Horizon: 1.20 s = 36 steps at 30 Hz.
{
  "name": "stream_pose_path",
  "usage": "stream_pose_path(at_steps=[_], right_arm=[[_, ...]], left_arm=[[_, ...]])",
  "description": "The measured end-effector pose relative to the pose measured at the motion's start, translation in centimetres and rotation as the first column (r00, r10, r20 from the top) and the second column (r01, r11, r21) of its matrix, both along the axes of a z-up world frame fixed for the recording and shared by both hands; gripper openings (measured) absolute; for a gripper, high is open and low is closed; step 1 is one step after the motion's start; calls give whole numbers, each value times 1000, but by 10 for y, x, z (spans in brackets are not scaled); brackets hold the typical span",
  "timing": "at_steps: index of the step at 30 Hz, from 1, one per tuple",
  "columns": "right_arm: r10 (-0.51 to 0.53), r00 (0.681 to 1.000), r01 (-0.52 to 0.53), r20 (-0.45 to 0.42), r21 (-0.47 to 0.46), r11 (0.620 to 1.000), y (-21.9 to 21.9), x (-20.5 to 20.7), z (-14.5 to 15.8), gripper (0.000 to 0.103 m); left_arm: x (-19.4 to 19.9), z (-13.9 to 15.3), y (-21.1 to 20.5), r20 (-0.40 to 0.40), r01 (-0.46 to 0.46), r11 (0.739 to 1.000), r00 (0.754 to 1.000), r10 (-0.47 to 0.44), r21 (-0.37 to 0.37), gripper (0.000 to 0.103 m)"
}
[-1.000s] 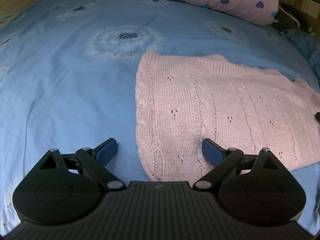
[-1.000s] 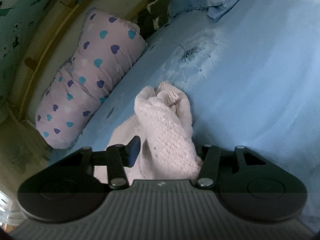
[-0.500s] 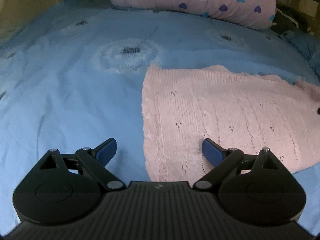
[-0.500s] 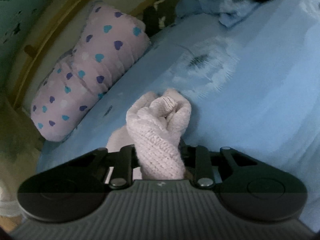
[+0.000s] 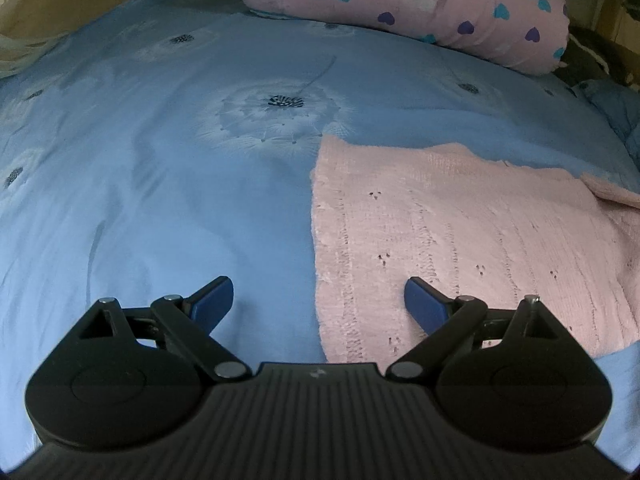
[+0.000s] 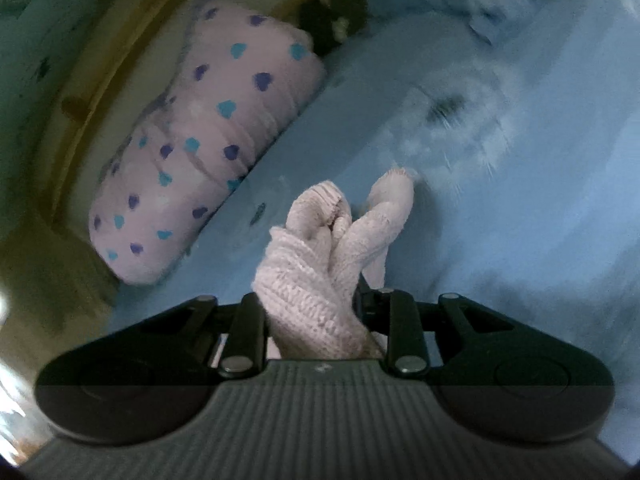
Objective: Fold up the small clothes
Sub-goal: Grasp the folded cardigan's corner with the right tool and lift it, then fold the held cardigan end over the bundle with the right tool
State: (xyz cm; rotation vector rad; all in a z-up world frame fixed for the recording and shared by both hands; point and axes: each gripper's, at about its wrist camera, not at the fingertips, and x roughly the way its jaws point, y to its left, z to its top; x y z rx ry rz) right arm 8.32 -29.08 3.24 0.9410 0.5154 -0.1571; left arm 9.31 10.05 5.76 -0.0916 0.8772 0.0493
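Sweater [image 5: 460,240]: one (pink knit); right hand-held gripper [image 6: 316,312] clamps its bunched end, left hand-held gripper [image 5: 318,300] gapes wide.

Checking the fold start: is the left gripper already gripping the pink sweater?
No, the left gripper stands wide open, with nothing pinched, over the pink sweater edge.

**Sweater on the bed, pillow behind**

The sweater [image 5: 460,240] lies flat on the bedsheet [image 5: 160,200]. Behind the sweater, at the far edge of the bed, lies the pillow [image 5: 400,4]. A bunched end of the sweater [image 6: 320,280] stands above the sheet, right of the pillow.
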Motion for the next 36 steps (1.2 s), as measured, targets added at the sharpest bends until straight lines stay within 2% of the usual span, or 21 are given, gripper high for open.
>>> stream_pose_path(at_steps=[3, 5, 8, 10, 14, 19, 24, 28, 30, 32, 36], right_arm=[[-88, 996, 91, -24, 202, 975, -20, -6, -20, 26], [-156, 986, 166, -57, 344, 924, -34, -14, -39, 26], [-208, 973, 231, -101, 473, 850, -46, -25, -65, 26], [-202, 976, 217, -85, 494, 842, -48, -28, -72, 26], [-178, 983, 181, -51, 462, 868, -43, -25, -63, 26], [-87, 996, 72, 26, 347, 935, -23, -11, -24, 26], [26, 995, -51, 101, 249, 967, 26, 14, 27, 26], [184, 969, -201, 164, 96, 975, 85, 27, 66, 26], [283, 944, -283, 170, -27, 959, 125, 30, 77, 26], [373, 917, -354, 143, -141, 924, 164, 29, 76, 26], [552, 833, -520, -25, -378, 766, 244, 23, 43, 27]], left_arm=[[0, 0, 0, 1, 0, 1000, 1000, 0, -1, 95], [-1, 0, 1, 2, -2, 1000, 1000, 2, -1, 95], [0, 0, -1, 2, -2, 1000, 1000, 2, 1, 95], [-1, 0, -1, 3, -1, 1000, 1000, 1, 3, 95], [-1, 1, 1, 8, -4, 1000, 1000, 4, 5, 95], [-2, 6, 10, 20, -35, 999, 999, 35, -14, 95], [-5, 11, 22, 34, -72, 997, 997, 73, -35, 95], [-9, 17, 39, 50, -111, 992, 992, 114, -56, 95], [-11, 20, 51, 58, -141, 988, 988, 145, -66, 95], [-14, 21, 63, 61, -176, 981, 982, 181, -83, 95], [-20, 22, 83, 60, -212, 971, 974, 220, -112, 95]])
